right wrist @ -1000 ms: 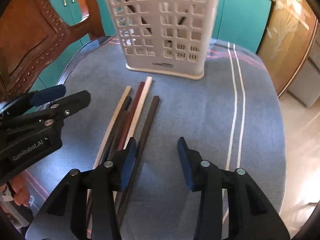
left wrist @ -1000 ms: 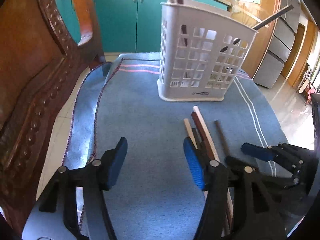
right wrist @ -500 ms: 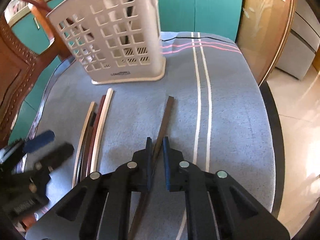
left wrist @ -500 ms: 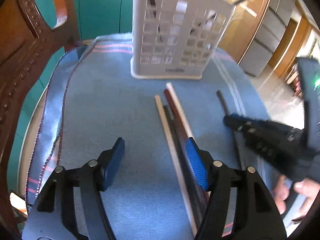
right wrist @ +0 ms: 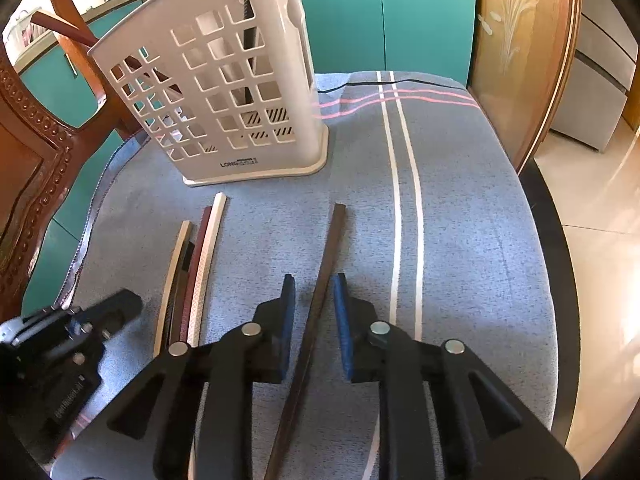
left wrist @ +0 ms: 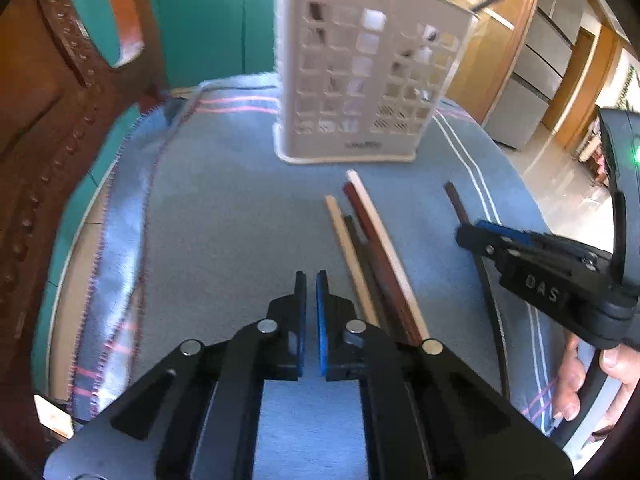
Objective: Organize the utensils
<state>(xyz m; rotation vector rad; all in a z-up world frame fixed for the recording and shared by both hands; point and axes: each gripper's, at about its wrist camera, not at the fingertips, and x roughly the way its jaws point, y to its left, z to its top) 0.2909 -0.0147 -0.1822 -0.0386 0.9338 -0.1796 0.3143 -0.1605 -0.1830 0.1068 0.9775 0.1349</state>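
A white slotted utensil holder (left wrist: 368, 76) (right wrist: 224, 92) stands at the far side of the blue cloth, with a few sticks in it. Several chopsticks, cream, red-brown and dark (left wrist: 372, 248) (right wrist: 192, 276), lie bunched on the cloth. One dark chopstick (right wrist: 320, 280) (left wrist: 456, 204) lies apart. My right gripper (right wrist: 312, 296) (left wrist: 476, 236) is open, its jaws on either side of this dark chopstick without touching it. My left gripper (left wrist: 311, 280) (right wrist: 120, 304) is shut and empty, just left of the bunch.
A carved wooden chair (left wrist: 52, 92) (right wrist: 28, 152) stands close on the left. Teal cabinets (left wrist: 208, 16) are behind. The round table's dark rim (right wrist: 548, 248) curves on the right, with a wooden door panel (right wrist: 516, 40) and tiled floor beyond.
My left gripper has closed from wide open, on nothing. My right gripper moved right over the single dark chopstick, narrowed on it, and now stands a little wider around it.
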